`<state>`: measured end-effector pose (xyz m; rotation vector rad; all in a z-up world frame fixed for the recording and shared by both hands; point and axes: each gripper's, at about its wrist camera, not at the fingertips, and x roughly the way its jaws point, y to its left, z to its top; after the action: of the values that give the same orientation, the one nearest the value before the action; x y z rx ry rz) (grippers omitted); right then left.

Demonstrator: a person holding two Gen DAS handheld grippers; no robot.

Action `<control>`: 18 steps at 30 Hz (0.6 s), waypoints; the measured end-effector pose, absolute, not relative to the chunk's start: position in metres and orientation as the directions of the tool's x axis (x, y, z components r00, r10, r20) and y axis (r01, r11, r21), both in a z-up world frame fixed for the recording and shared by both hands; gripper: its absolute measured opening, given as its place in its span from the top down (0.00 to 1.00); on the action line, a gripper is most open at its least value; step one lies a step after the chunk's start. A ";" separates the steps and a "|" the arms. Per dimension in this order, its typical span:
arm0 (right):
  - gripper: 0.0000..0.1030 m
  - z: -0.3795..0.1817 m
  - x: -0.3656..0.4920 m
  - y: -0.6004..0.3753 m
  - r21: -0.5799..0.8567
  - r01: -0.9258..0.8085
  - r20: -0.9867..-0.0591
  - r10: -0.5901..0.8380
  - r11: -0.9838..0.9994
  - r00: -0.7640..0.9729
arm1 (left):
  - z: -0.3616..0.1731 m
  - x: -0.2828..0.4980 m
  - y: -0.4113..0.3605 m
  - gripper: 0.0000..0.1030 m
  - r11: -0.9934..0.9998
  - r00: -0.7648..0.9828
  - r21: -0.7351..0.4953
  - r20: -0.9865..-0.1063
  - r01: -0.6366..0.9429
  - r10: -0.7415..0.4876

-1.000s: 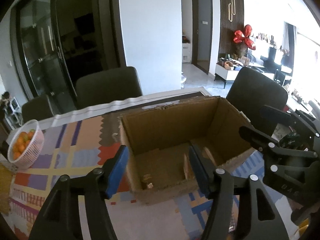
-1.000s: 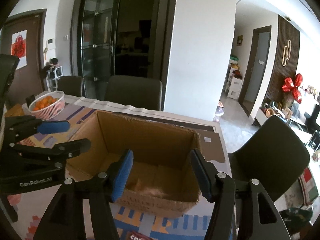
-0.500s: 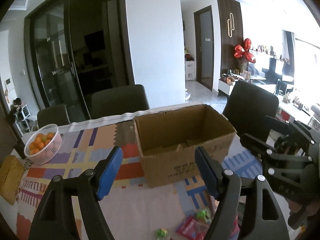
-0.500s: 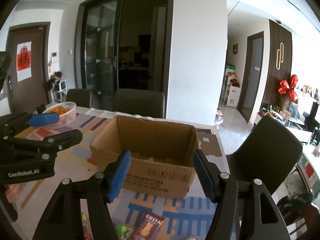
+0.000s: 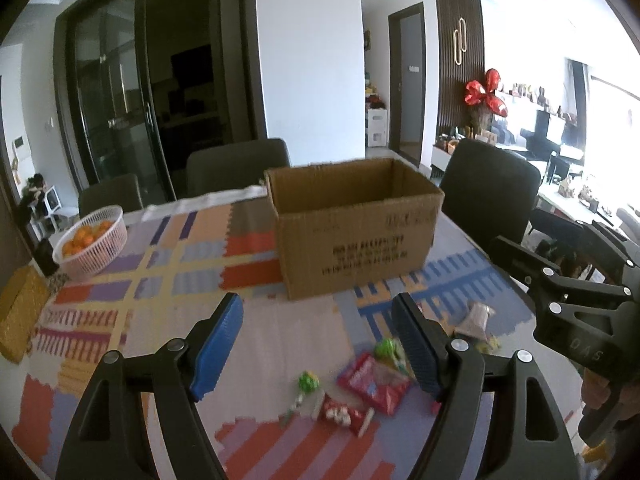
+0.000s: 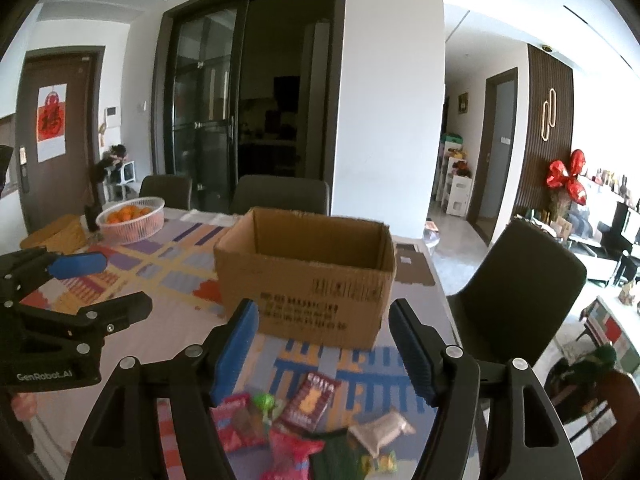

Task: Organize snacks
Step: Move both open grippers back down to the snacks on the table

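Both tools empty: left tool (image 5: 318,344) apart, right tool (image 6: 324,346) opening. Risk: snacks (image 6: 296,432) lower centre clumped, double pick; box (image 6: 306,276) untouched.

"GenRobot.AI" in white on the left hand-held gripper (image 6: 76,276); "COSTA" on a dark red snack packet (image 6: 311,400); the cardboard box (image 6: 308,280) print is blurred.

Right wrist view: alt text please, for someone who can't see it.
An open cardboard box stands on a colourful table mat, snack packets scattered before it. The right gripper, jaws opening and empty, hangs above them; the left gripper shows at left.
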<state>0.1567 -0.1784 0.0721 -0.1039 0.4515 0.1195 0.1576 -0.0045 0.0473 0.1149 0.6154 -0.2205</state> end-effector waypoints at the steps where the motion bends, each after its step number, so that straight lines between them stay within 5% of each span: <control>1: 0.33 0.069 0.153 -0.178 -0.074 -0.139 -0.447 0.092 0.987 0.890 | 0.044 0.154 -0.005 0.26 0.971 0.790 0.038 -0.588 0.238 -0.170; 18: 0.33 -0.017 0.136 -0.178 -0.022 -0.143 -0.659 0.094 0.989 0.746 | -0.038 0.137 -0.002 0.27 0.977 0.666 -0.017 -0.729 0.214 -0.158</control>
<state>0.1357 -0.1785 -0.0169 -0.0725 0.7167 0.1298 0.1373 -0.0021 -0.0375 0.0721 0.8152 -0.2100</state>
